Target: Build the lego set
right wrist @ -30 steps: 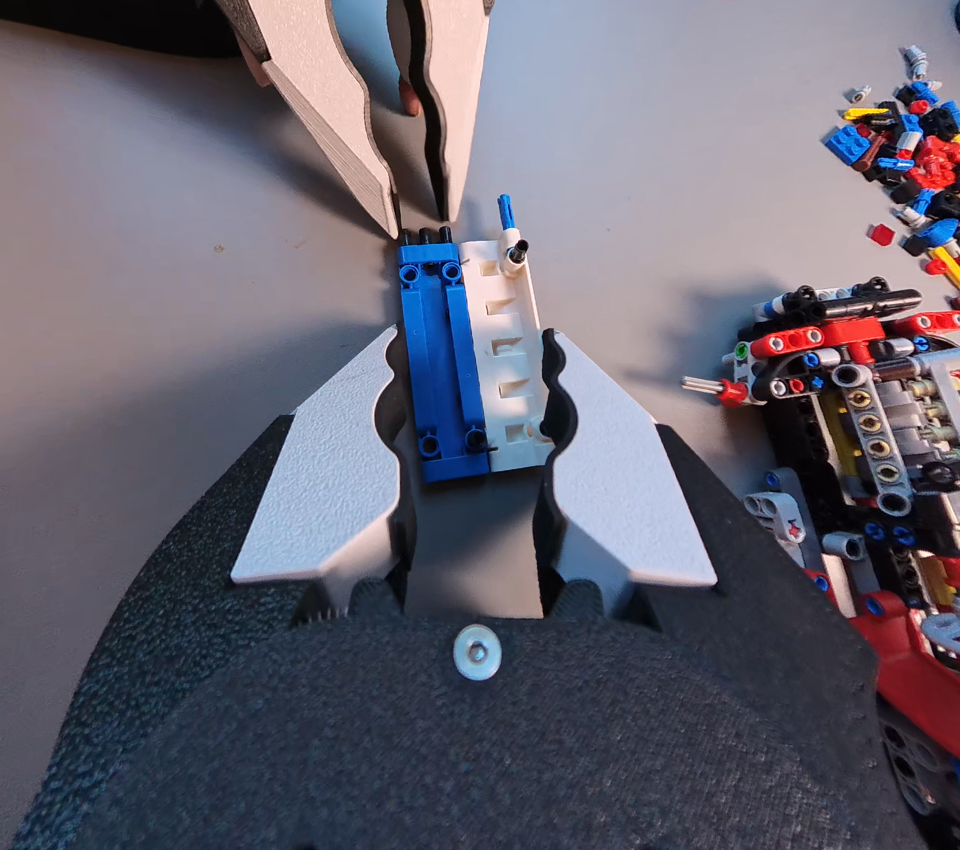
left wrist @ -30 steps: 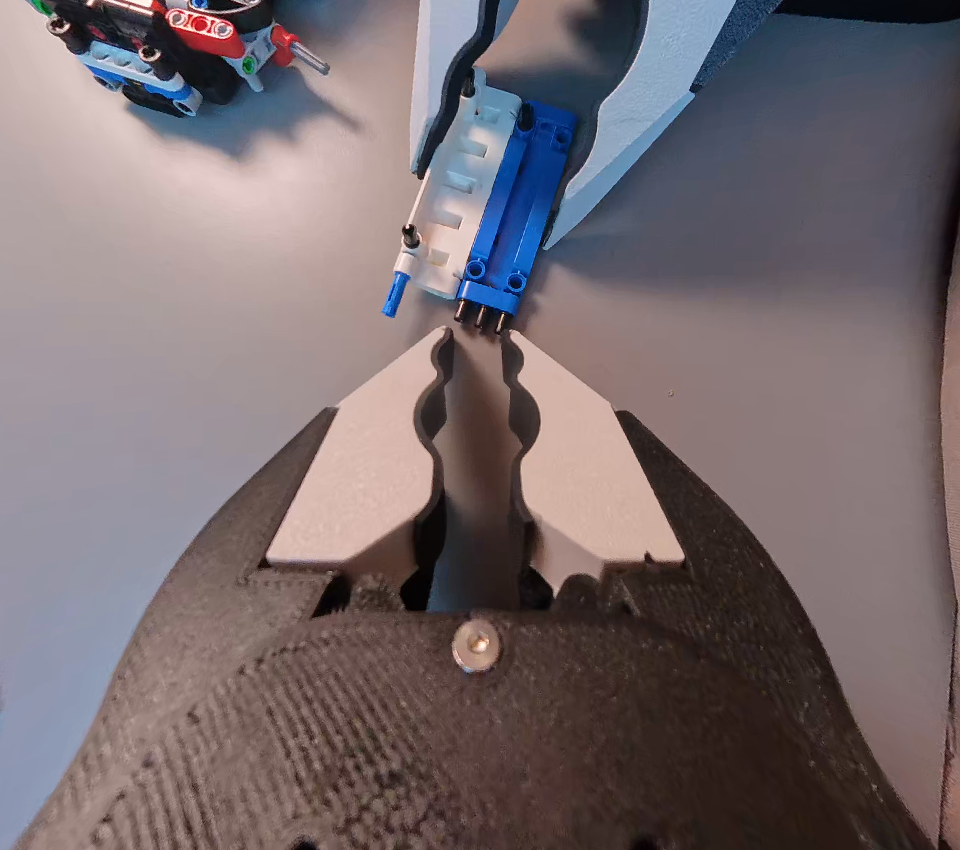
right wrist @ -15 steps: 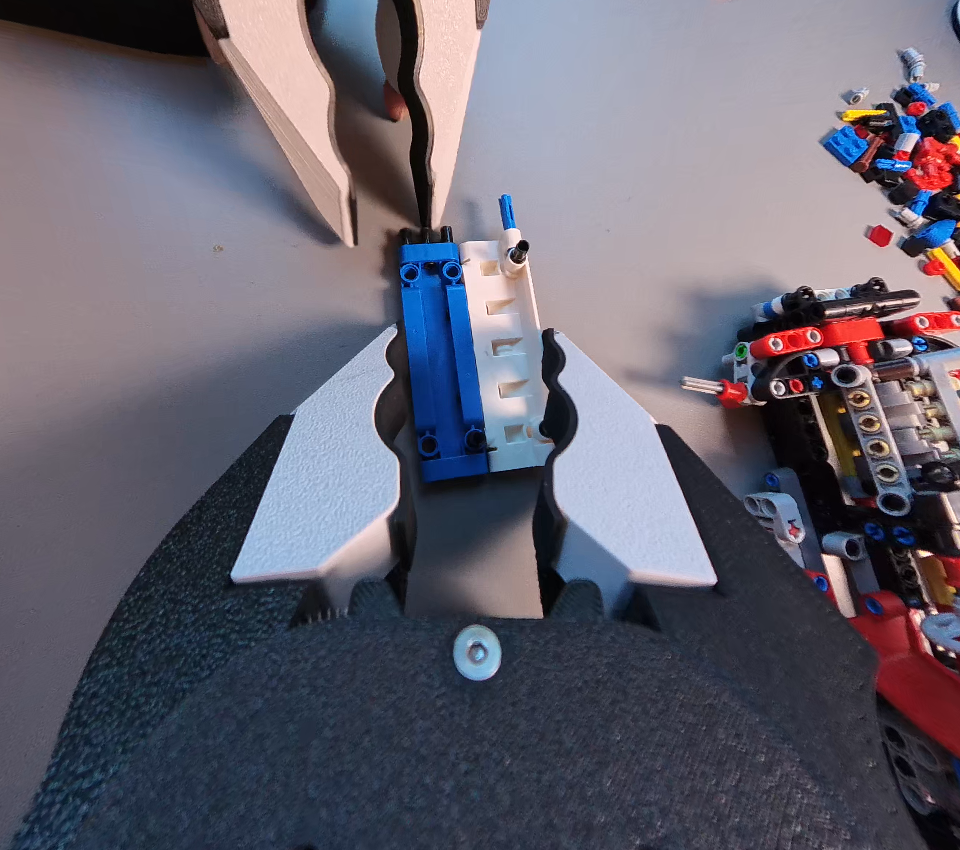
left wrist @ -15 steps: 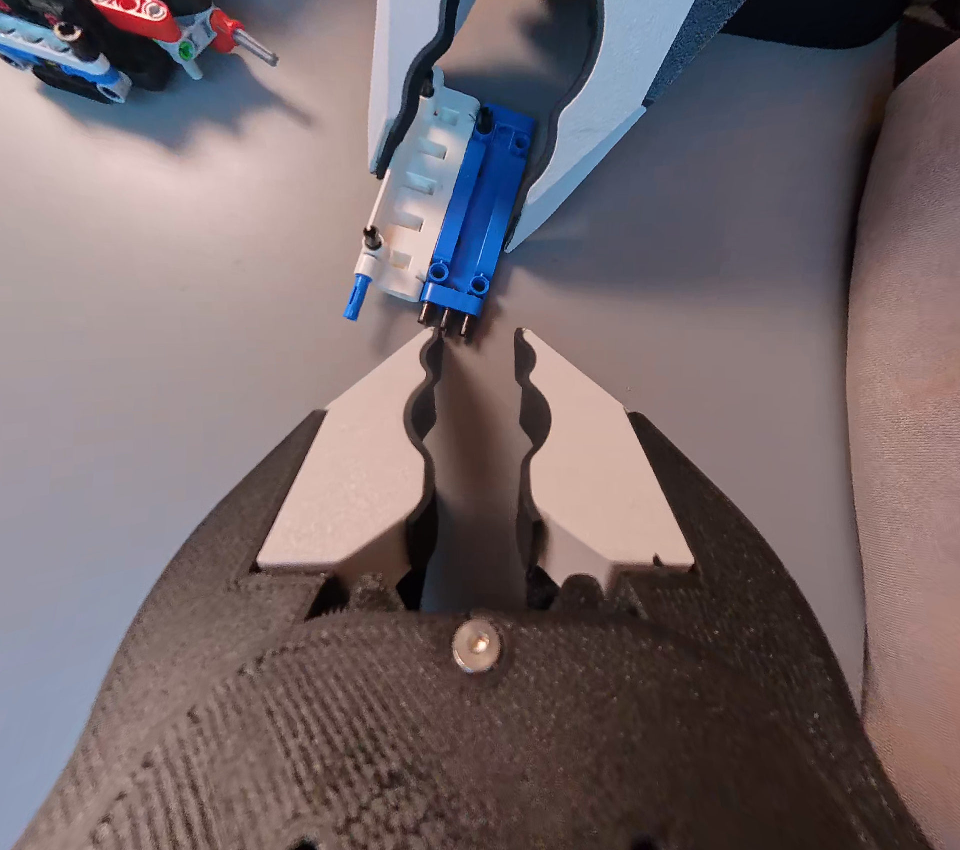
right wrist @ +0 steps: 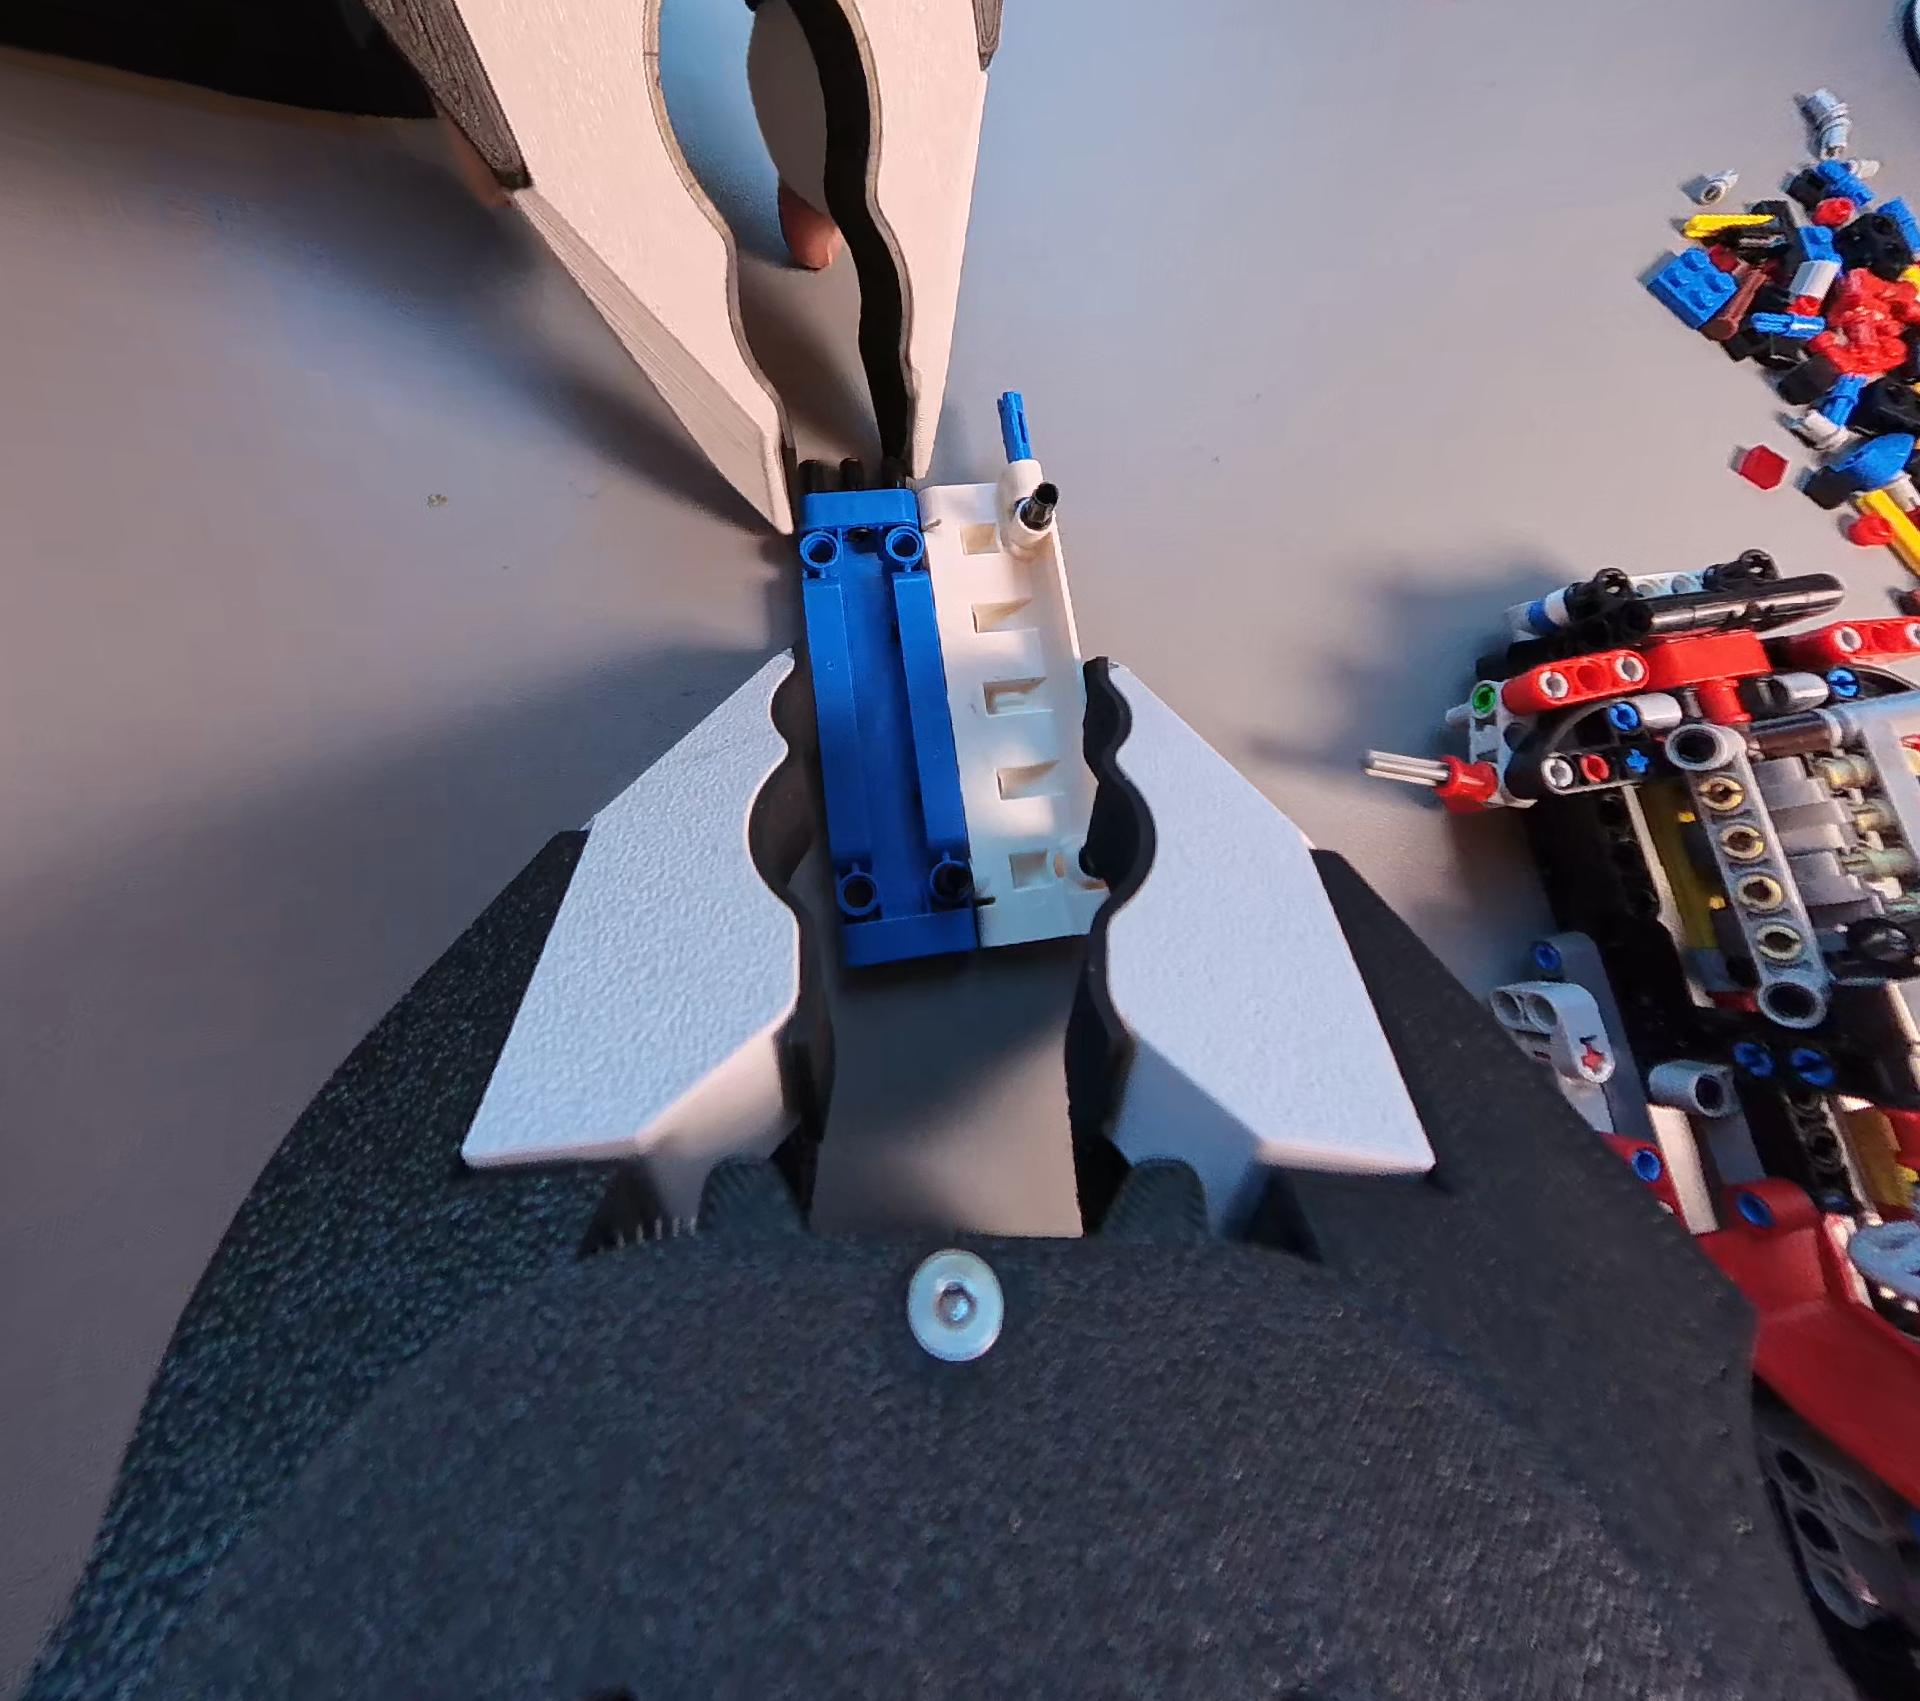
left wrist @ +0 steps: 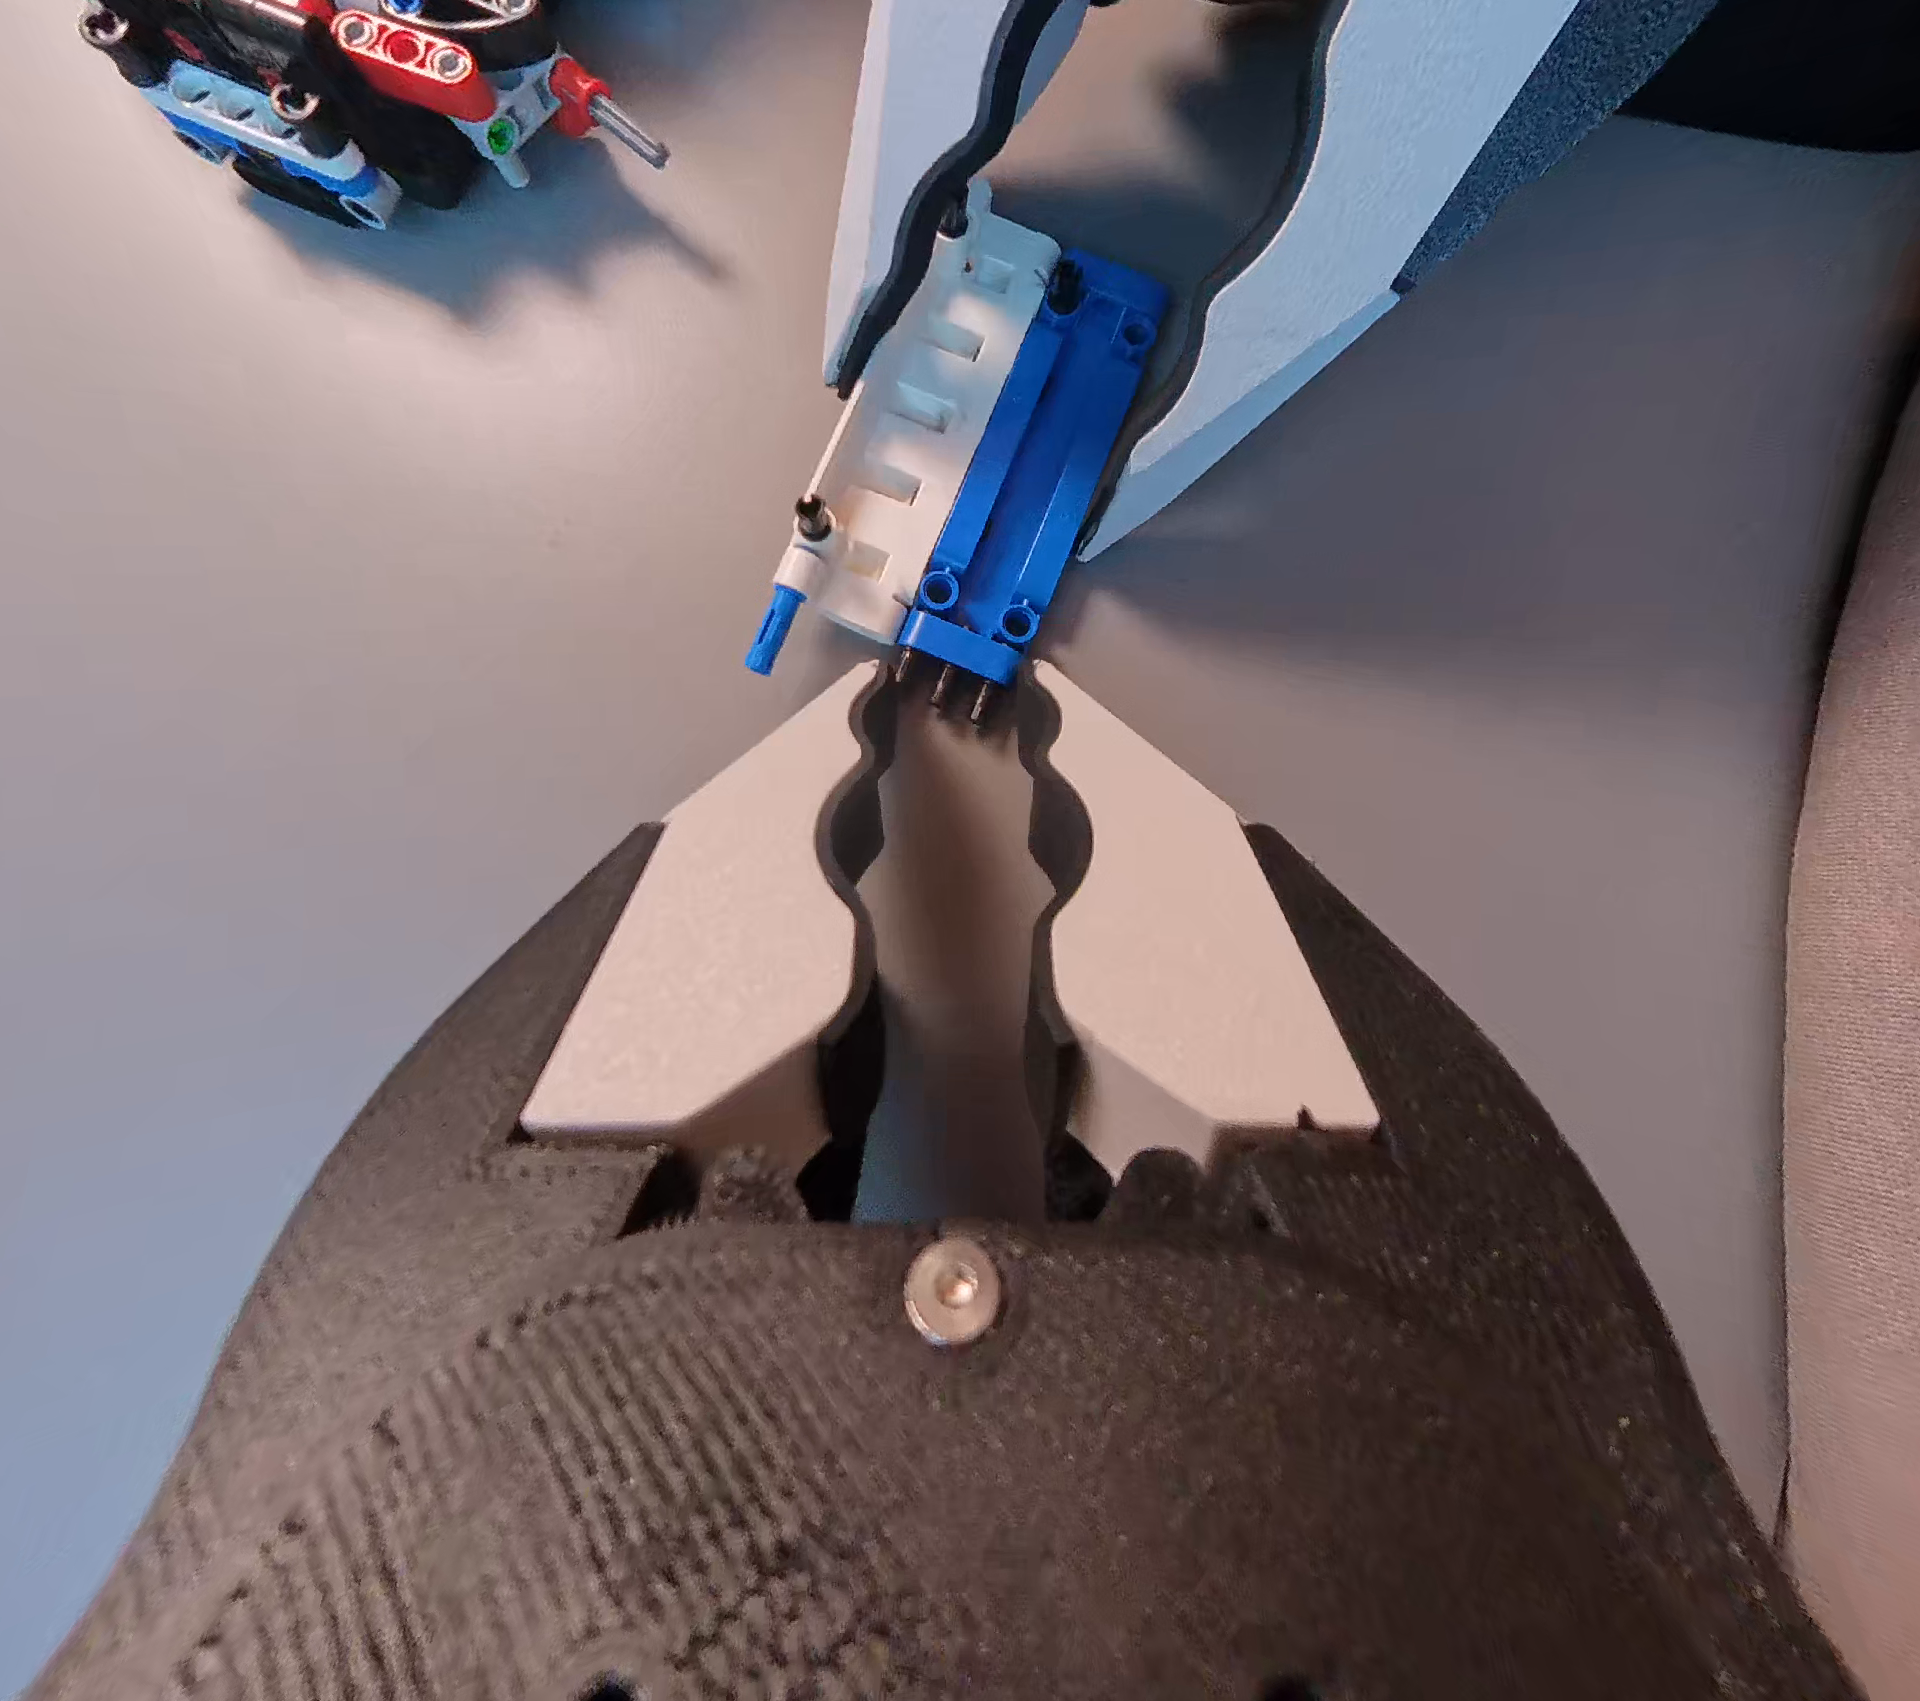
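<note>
Right tool (right wrist: 940, 778) clamps blue-white panel (right wrist: 935, 716); left tool (left wrist: 951, 685), slightly open and empty, now closer, straddling black pins (left wrist: 940, 687), likely pressing next.

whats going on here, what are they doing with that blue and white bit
A person is building a lego set with two tools. The right hand-held gripper is shut on a blue and white panel piece lying on the grey table. The left hand-held gripper is open, its tips at the black pins sticking out of the blue end. The half-built red and black model and loose parts sit off to the side.
</note>
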